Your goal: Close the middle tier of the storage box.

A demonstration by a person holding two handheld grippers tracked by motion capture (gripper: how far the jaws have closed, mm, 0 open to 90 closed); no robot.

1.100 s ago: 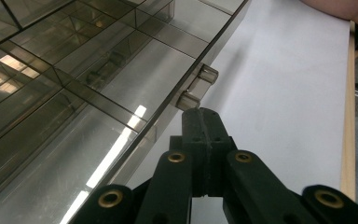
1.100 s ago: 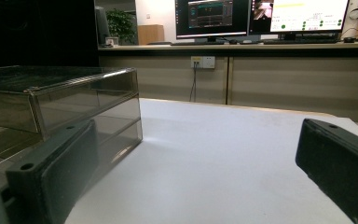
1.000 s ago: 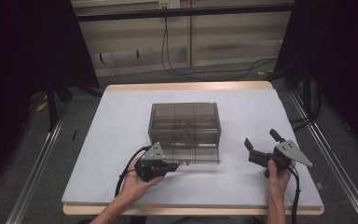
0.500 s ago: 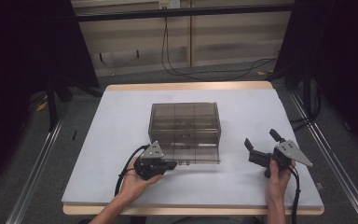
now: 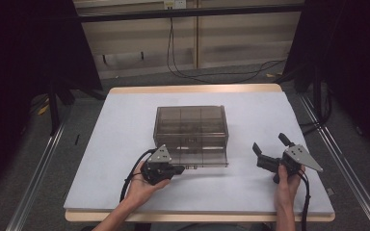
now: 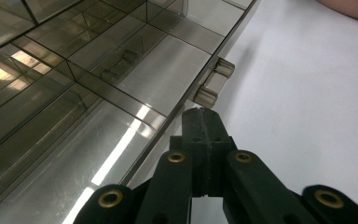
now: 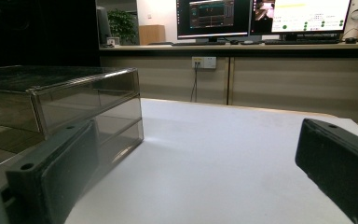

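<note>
1. One smoky, see-through compartment box sits near the middle of the white bench, its lid or front flap folded down flat on the bench toward the person, which leaves its near edge easy to reach from the person's side.

2. The left tongs are pressed together with nothing between them; in the left gripper view their joined tips rest right at the edge of that clear panel, just short of its small latch tab. My reading is that they are closed on purpose, to serve as a single blunt point for nudging or lifting the edge rather than for pinching it (whether the tips actually touch the plastic I cannot tell).

3. The right tongs are spread wide and hold nothing, well apart from the box on its right side, and lie low along the bench; in the right gripper view the two jaws frame bare bench with the box's corner off to one side. That looks like a waiting pose, ready to steady or take the box when needed.

4. Count: one box, one latch tab in view, two tongs, two hands. Through the lid I see three columns of compartments, though their full number is unclear.
</note>
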